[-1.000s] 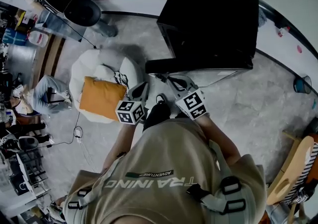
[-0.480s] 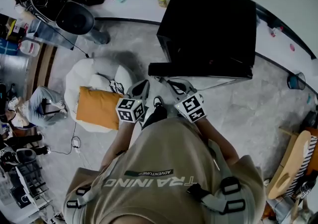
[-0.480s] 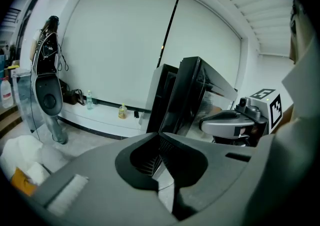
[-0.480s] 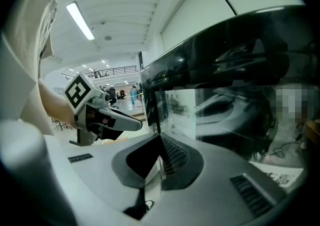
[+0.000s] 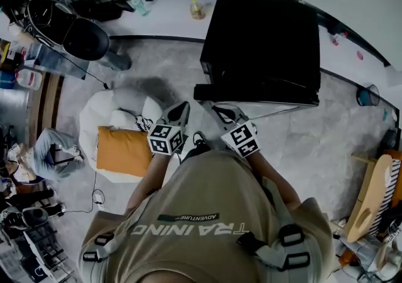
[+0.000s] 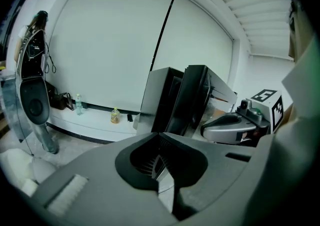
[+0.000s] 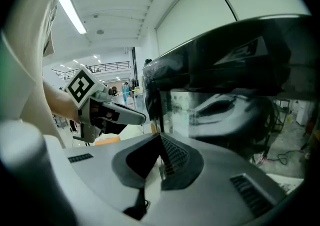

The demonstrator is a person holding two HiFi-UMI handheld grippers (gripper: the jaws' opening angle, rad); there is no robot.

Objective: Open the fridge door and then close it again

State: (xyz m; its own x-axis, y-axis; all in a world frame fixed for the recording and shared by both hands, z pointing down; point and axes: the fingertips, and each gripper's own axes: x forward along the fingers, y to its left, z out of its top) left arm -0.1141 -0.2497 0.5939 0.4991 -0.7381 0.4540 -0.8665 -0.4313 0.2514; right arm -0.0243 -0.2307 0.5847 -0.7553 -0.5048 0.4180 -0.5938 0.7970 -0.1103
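Observation:
The black fridge (image 5: 264, 43) stands right in front of me in the head view, its door edge (image 5: 251, 93) facing my grippers. My left gripper (image 5: 178, 112) and right gripper (image 5: 224, 112) are held side by side just short of that edge, touching nothing. In the left gripper view the jaws (image 6: 159, 162) are shut and empty, with the fridge (image 6: 192, 99) ahead and the right gripper (image 6: 235, 127) beside it. The right gripper (image 7: 161, 157) is also shut and empty, close to the glossy black door (image 7: 225, 79). I cannot tell whether the door is fully closed.
A white beanbag with an orange cushion (image 5: 122, 150) lies on the floor to my left. Small bottles (image 5: 196, 9) stand on a white ledge along the wall. A wooden chair (image 5: 370, 206) is at the right, and a person sits at the far left (image 5: 50, 150).
The head view has shifted, so the fridge and floor sit lower left in the picture. Both grippers stay shut in front of the fridge, a little nearer its front edge.

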